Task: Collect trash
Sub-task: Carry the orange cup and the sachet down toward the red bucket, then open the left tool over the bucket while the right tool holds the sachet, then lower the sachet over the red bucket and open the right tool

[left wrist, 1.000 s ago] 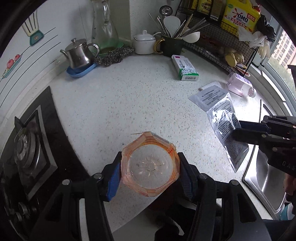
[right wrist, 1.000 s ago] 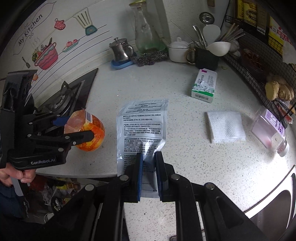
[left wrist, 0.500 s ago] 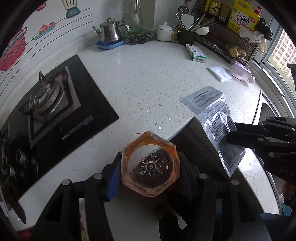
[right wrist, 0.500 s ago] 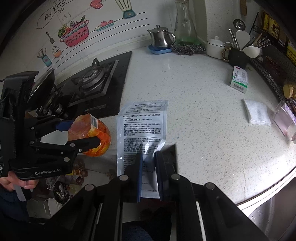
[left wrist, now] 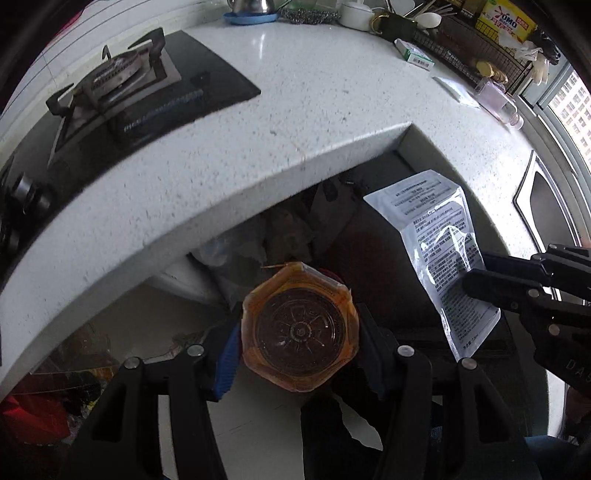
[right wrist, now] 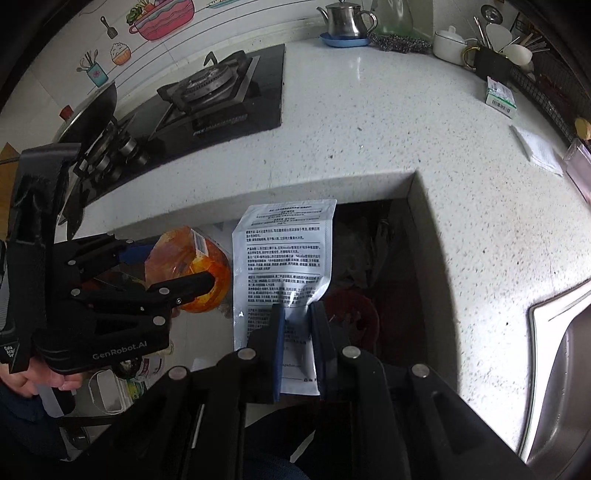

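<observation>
My left gripper (left wrist: 299, 339) is shut on an orange plastic bottle (left wrist: 300, 331), seen bottom-on, held in the air off the counter's front edge. It also shows in the right wrist view (right wrist: 192, 273), where the left gripper (right wrist: 173, 273) clamps it. My right gripper (right wrist: 298, 339) is shut on a silver printed pouch (right wrist: 286, 258), which hangs upright in the air beyond the counter edge. The pouch also shows in the left wrist view (left wrist: 436, 243), with the right gripper (left wrist: 491, 277) on its lower end.
The white speckled counter (right wrist: 369, 129) has an inner corner. A black gas hob (right wrist: 207, 99) is at left, a steel sink (right wrist: 561, 369) at right. A green-white box (right wrist: 500, 96), white cloth (right wrist: 537, 149), kettle (right wrist: 345, 20) and utensil mug stand further back. Below are dark clutter and a red object (right wrist: 354, 317).
Both grippers have drawn back with their loads from above the counter to beyond its front edge, over the floor area. Their grips have not changed.
</observation>
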